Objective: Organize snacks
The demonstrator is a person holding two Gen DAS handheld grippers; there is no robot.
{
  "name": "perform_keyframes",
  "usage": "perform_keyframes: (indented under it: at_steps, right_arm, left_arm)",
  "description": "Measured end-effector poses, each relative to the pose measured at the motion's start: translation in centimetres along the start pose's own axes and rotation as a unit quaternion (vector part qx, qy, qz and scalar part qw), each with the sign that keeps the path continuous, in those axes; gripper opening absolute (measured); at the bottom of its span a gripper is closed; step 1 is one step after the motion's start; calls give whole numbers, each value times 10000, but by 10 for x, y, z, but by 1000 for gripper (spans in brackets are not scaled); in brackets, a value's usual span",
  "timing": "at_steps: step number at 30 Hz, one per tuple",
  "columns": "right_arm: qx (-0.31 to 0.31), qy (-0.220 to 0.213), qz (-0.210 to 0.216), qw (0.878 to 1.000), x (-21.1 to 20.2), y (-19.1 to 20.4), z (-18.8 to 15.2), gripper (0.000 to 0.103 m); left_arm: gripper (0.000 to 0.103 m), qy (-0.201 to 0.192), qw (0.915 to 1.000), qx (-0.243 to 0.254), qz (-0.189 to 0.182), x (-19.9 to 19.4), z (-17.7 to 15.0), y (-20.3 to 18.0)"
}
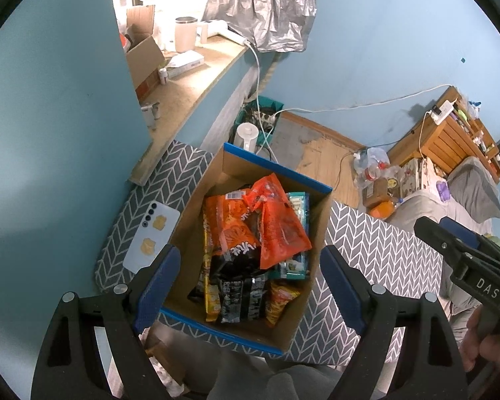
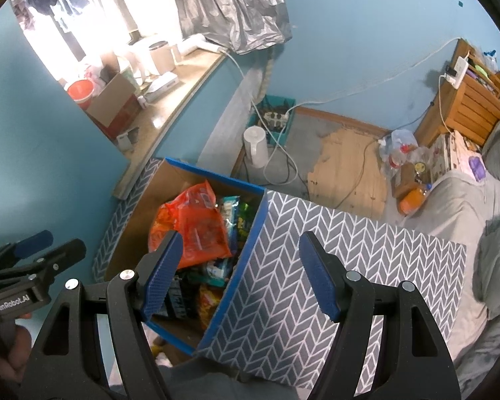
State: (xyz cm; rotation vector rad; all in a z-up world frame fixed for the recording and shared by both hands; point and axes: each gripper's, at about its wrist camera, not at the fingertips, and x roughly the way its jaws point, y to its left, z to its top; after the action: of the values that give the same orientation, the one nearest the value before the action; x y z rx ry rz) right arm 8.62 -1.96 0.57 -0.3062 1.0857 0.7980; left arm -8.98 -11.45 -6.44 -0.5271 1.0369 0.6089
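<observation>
Looks close to done — snack packets (image 1: 250,243) piled inside the open cardboard box (image 1: 196,206), which stands on the herringbone-patterned worktop (image 2: 366,250) toward its left end. Orange bag (image 1: 276,220) on top, dark and yellow packets (image 1: 230,293) beneath. No loose snacks visible on the bare worktop to the right. Left gripper (image 1: 246,286) hovering over the box, wide open, empty. Right gripper (image 2: 240,266) above the box's right wall — likewise spread, holding nothing. Phone (image 1: 150,233) lying left of the box.

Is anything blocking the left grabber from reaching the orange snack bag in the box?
Nothing visible does. The left gripper hangs open above the open-topped cardboard box, and the orange snack bag lies on top of the other packets.
</observation>
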Motion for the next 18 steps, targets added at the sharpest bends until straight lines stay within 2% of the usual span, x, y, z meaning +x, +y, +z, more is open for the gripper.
perform_keyframes:
  at_steps: [9, 18]
  right_arm:
    - [-1, 15, 9, 10000, -3, -4, 1, 71]
    - [3, 10, 18, 10000, -3, -6, 1, 71]
  left_arm:
    - [87, 134, 9999, -46, 91, 4, -7, -13]
    - [87, 100, 9999, -22, 100, 2, -8, -18]
